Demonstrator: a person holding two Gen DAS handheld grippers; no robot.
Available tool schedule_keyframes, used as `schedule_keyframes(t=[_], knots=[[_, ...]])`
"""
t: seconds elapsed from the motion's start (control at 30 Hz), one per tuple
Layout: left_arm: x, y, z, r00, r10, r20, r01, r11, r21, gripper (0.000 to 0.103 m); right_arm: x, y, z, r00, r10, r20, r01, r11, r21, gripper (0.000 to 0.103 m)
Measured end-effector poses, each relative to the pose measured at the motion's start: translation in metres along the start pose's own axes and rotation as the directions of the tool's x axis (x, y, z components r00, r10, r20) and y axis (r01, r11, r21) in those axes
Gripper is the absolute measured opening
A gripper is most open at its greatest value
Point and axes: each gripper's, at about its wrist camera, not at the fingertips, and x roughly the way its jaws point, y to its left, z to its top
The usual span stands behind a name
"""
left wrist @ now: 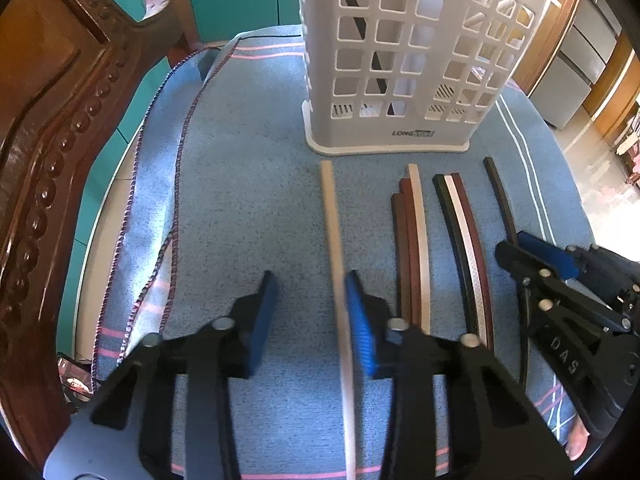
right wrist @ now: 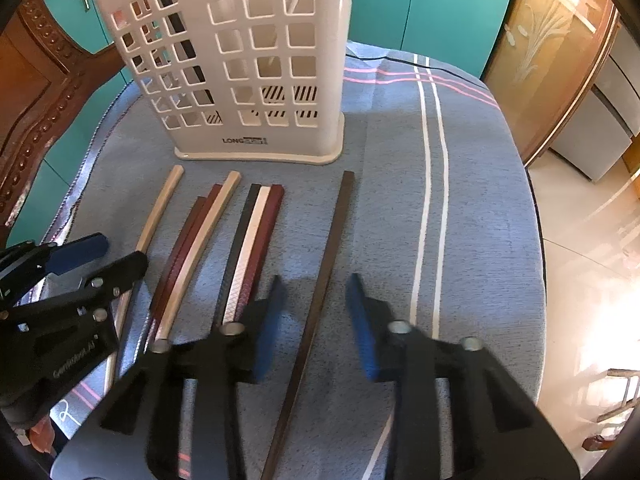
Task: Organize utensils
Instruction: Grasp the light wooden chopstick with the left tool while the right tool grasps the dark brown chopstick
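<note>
Both claws are pointing steeply down at the desk, which is wearing a blue cloth (left wrist: 248, 200).

Left wrist view:
- The left claw (left wrist: 310, 280) is standing apart. A beige chopstick (left wrist: 334, 232) is lying between its pads, running towards 12 o'clock.
- The stick is lying right against the 3 o'clock pad, while the 9 o'clock pad is standing clear of it. The pads are blurred, so whether that one pad is actually touching cannot be told.
- The white slotted holder (left wrist: 404, 133) is standing upright on the cloth at 12 o'clock, just past the stick's far tip. A dark stick (left wrist: 360, 20) is leaning inside it.
- At 3 o'clock of the claw, a bundle of two brown sticks and one beige (left wrist: 412, 248) is lying flat. Further out is a bundle of black, white and maroon sticks (left wrist: 464, 240).
- A carved wooden chair back (left wrist: 48, 140) is filling 9 o'clock.

Right wrist view:
- The right claw (right wrist: 314, 280) is also standing apart, straddling a single dark brown chopstick (right wrist: 332, 248).
- That stick is lying flat between the pads, with cloth showing on both sides. It is heading to 12 o'clock, towards the holder's 3 o'clock corner.
- The left claw is showing at 9 o'clock, over the beige stick.
</note>
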Motion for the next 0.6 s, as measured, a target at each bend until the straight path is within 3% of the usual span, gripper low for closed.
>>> schedule_keyframes(t=[0.13, 0.43, 0.6], knots=[[0.001, 0.003, 0.004, 1.000, -0.005, -0.001, 0.005, 1.000, -0.015, 0.008, -0.001, 0.000, 0.001, 1.000, 0.022, -0.001, -0.022, 1.000, 0.008, 0.010], [-0.015, 0.005, 0.003, 0.998, -0.060, 0.022, 0.061, 0.997, -0.036, 0.007, -0.019, -0.011, 0.005, 0.997, 0.073, 0.025, -0.074, 0.997, 0.037, 0.007], [-0.012, 0.007, 0.002, 0.998, -0.065, -0.005, 0.065, 0.997, -0.032, 0.007, -0.013, -0.016, 0.007, 0.998, 0.061, -0.006, -0.061, 0.997, 0.053, 0.007]])
